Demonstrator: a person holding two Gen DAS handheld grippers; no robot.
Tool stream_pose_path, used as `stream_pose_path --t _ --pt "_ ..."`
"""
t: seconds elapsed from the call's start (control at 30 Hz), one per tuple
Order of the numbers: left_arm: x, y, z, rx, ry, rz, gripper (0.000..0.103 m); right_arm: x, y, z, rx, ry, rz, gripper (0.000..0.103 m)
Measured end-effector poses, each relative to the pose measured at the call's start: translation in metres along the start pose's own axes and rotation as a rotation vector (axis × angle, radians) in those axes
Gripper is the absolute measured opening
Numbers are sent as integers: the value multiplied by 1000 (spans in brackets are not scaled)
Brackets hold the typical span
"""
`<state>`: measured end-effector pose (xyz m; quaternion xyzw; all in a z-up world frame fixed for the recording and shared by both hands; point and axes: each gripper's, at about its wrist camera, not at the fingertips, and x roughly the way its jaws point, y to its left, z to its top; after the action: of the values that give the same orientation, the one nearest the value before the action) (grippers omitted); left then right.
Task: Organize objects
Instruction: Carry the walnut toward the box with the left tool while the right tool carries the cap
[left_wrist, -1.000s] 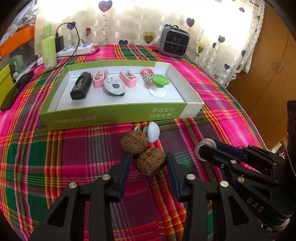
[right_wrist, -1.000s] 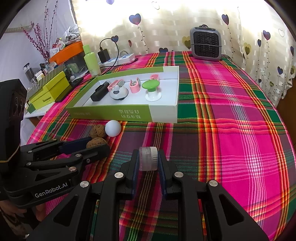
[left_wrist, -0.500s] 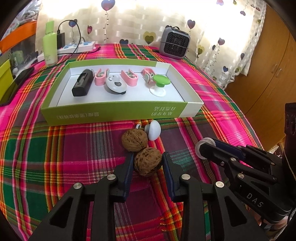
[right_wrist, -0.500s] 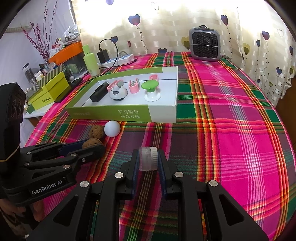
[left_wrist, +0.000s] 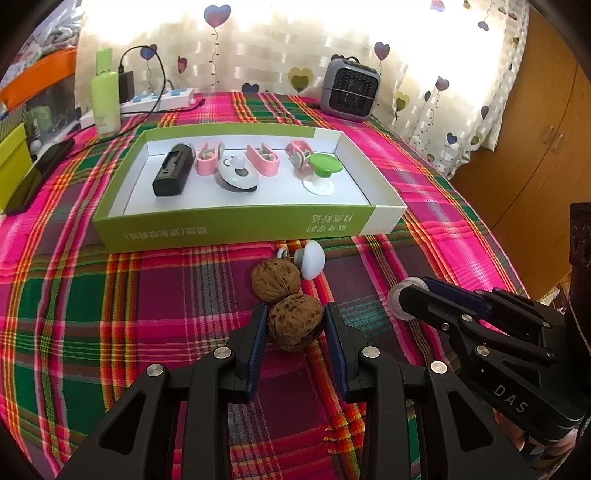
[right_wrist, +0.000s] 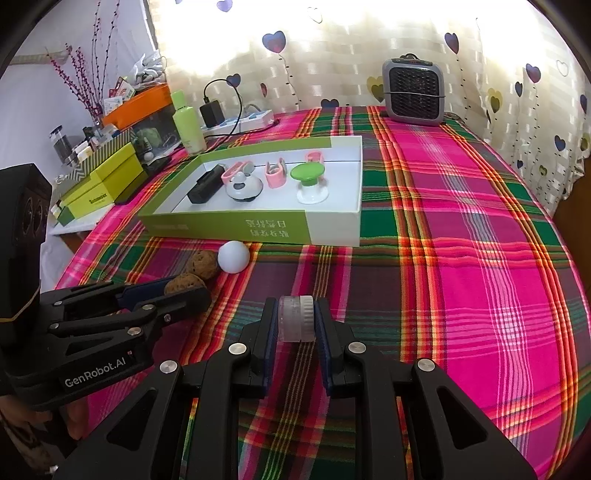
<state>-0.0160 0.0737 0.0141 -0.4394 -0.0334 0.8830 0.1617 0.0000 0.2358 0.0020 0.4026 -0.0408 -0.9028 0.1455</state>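
**A walnut in my left grip, a small jar in my right**

My left gripper (left_wrist: 295, 325) is closed on a brown walnut (left_wrist: 295, 326); both blue pads press its sides, and it sits on the plaid cloth (left_wrist: 110, 314) right between my fingertips. Just beyond those fingertips lies a second walnut (left_wrist: 275, 282), touching the first, and against its far right side rests a white mushroom-shaped knob (left_wrist: 312, 258).

My right gripper (right_wrist: 297, 319) is clamped on a small clear jar with a ribbed white cap (right_wrist: 297, 319), lying sideways between the pads. In the left wrist view that gripper reaches in from the right of my left fingers, the jar's cap showing at its tip.

Farther ahead of both pairs of fingers stands the open green-and-white box (left_wrist: 236, 230), its near wall just past the knob. Inside, in a row from left to right, are a black rectangular device (left_wrist: 173, 175), a pink clip (left_wrist: 208, 162), a white round gadget (left_wrist: 238, 177), another pink clip (left_wrist: 264, 160), a third (left_wrist: 299, 153) and a green-topped white suction stand (left_wrist: 321, 173).

Beyond the box, a grey heater (left_wrist: 349, 90) stands to the far right, and a pale green bottle (left_wrist: 105, 99) and a power strip (left_wrist: 159, 101) to the far left.
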Motion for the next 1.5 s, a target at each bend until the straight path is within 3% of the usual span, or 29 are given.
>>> stream_pose_path --t 0.53,1.5 --pt "-14 13 -7 -12 -18 2 29 -2 12 0 -18 1 15 21" --pt "-25 33 10 -47 -67 23 29 8 26 11 -43 -5 51 20"
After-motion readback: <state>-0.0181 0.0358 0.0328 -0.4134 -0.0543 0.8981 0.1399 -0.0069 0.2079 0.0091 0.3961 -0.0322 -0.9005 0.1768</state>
